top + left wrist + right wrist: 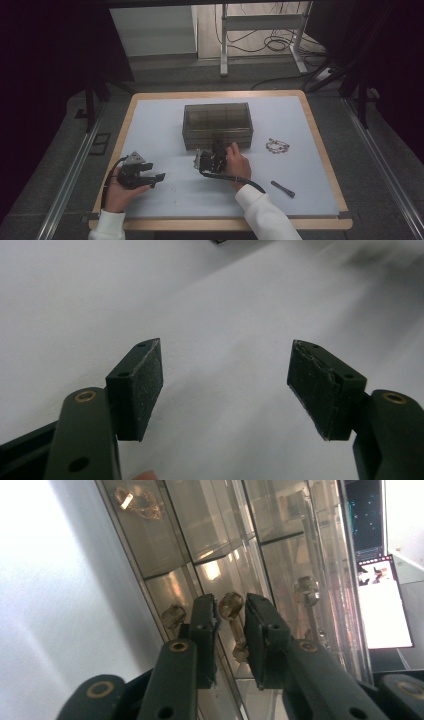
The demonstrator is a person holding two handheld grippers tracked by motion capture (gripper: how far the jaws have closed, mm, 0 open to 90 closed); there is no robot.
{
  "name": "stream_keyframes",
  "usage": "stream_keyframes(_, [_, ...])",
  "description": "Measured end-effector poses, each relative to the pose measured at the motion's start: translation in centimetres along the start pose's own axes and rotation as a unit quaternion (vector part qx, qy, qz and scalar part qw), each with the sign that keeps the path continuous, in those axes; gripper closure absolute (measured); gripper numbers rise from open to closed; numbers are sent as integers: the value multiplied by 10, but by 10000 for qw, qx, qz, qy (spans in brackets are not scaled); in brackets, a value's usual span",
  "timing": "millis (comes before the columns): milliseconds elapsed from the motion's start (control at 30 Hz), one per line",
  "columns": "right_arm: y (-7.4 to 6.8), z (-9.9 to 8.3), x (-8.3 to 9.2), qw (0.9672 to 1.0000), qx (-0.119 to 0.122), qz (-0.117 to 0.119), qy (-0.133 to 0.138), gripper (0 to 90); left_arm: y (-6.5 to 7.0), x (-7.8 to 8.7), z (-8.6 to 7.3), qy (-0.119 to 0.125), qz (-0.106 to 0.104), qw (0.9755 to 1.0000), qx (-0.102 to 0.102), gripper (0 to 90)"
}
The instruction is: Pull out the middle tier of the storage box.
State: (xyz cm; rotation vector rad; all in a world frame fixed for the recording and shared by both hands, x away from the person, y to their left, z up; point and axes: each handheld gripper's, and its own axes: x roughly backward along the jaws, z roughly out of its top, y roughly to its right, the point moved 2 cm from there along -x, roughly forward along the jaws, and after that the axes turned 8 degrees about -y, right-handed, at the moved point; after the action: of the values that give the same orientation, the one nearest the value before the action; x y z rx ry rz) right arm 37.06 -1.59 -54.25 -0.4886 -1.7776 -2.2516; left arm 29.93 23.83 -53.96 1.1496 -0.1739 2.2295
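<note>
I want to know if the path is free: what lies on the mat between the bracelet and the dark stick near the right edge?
Nothing: in the high view the mat is bare between the bracelet and the dark stick.

Table (320, 150) with light wood edge, covered by pale blue-grey mat (160, 130). Around table, grey carpet floor (380, 200). Metal rail (65, 180) runs along floor at left side, second rail (385, 170) at right side. Behind table, white metal frame (260, 22) stands on floor, black cables (272, 42) lie in loops under it. White panel (155, 30) at back left. Both far sides of room very dark. Light is soft, comes from above.
</note>
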Motion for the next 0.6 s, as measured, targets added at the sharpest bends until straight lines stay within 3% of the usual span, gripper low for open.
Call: stream_keyframes(600, [-4, 1, 0, 9996, 199, -212, -26, 791, 0, 0, 0, -5, 5, 10000, 6, 308])
